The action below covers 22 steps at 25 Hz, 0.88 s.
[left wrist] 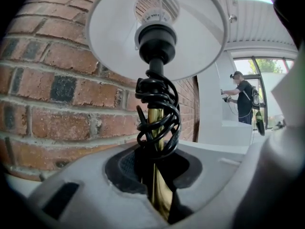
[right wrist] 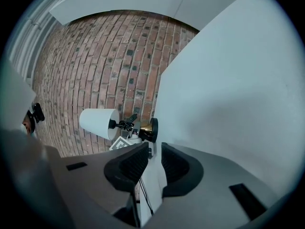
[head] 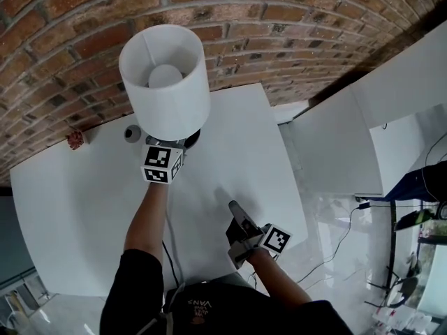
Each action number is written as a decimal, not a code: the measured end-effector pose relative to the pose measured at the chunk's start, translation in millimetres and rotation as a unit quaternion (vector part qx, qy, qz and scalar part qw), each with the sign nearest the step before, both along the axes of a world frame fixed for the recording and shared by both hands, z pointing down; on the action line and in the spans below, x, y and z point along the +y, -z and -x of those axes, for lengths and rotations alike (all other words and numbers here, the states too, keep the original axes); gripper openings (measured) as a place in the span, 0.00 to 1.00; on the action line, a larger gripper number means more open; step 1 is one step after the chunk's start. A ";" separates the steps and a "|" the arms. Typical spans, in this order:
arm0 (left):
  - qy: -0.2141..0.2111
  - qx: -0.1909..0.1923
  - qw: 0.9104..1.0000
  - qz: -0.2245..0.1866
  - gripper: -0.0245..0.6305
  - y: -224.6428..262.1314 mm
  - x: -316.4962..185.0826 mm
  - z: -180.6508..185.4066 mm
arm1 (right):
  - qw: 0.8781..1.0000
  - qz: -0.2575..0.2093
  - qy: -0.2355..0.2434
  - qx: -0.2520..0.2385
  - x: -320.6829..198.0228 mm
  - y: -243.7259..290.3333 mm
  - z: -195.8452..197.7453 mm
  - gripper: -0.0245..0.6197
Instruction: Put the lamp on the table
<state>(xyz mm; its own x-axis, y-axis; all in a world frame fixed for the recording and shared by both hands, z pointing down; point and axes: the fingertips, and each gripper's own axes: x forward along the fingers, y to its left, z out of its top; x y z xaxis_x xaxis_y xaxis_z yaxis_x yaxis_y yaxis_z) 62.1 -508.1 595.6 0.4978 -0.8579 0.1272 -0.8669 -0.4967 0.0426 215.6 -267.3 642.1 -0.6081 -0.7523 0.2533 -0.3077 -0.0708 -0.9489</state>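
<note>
The lamp has a white drum shade (head: pixel 165 82), a brass stem (left wrist: pixel 159 194) with a black cord coiled round it (left wrist: pixel 157 113), and a dark round base (head: pixel 190 138). It stands upright at the back of the white table (head: pixel 77 215), close to the brick wall. Whether the base presses on the tabletop I cannot tell. My left gripper (left wrist: pixel 157 173) is shut on the brass stem under the shade; its marker cube (head: pixel 162 165) shows below the shade. My right gripper (head: pixel 234 208) hovers open over the table's front part, nothing between its fingers. From there the lamp's shade (right wrist: pixel 97 123) and base (right wrist: pixel 150 129) show far off.
A brick wall (head: pixel 293 33) runs behind the table. A small red thing (head: pixel 75 139) and a grey round thing (head: pixel 133 132) lie by the wall left of the lamp. A white ledge (head: pixel 335 145) adjoins on the right, with cables on the glossy floor (head: pixel 349 229). A person (left wrist: pixel 243 101) stands far off.
</note>
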 end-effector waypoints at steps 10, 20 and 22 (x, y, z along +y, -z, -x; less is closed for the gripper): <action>-0.057 -0.029 0.998 -0.008 0.31 -2.0 12.5 -6.6 | 1.000 -0.022 0.016 -0.008 14.6 12.8 27.5 0.15; -0.055 0.000 0.998 0.026 0.42 -7.0 60.2 17.3 | 0.999 -0.051 0.000 -0.005 36.7 32.4 55.2 0.15; -0.055 -0.002 0.998 0.028 0.42 -4.1 72.5 23.6 | 0.998 -0.055 -0.007 -0.006 41.6 36.3 61.2 0.15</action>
